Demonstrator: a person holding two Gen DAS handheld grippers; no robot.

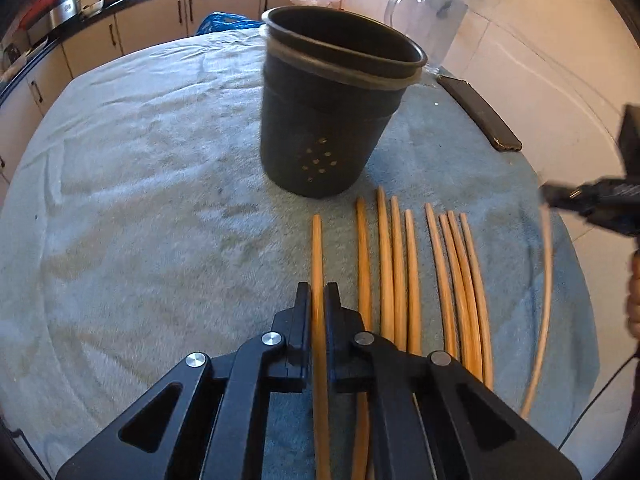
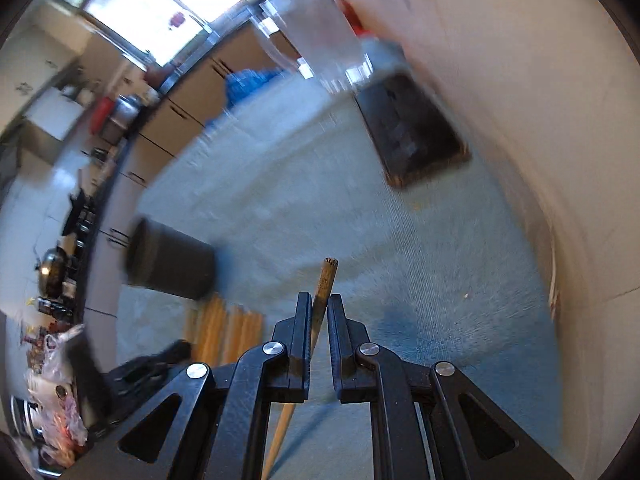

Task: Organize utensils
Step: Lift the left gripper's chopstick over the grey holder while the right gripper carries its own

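Several wooden chopsticks (image 1: 404, 264) lie side by side on the blue-grey cloth. A dark perforated holder cup (image 1: 332, 100) stands upright behind their tips. My left gripper (image 1: 319, 292) sits low over the leftmost chopstick (image 1: 317, 248), its jaws narrowly closed around it. My right gripper (image 2: 320, 304) is shut on one chopstick (image 2: 326, 280) and holds it raised above the cloth, blurred by motion. That chopstick also shows as a pale blurred arc in the left wrist view (image 1: 545, 300). The cup (image 2: 172, 260) and the row of chopsticks (image 2: 224, 328) appear at the left of the right wrist view.
A clear glass jug (image 1: 428, 12) stands behind the cup near the wall. A dark phone (image 1: 480, 112) lies at the cloth's right edge. A tiled wall runs along the right. Kitchen cabinets (image 1: 160, 20) and a cluttered counter lie beyond the table.
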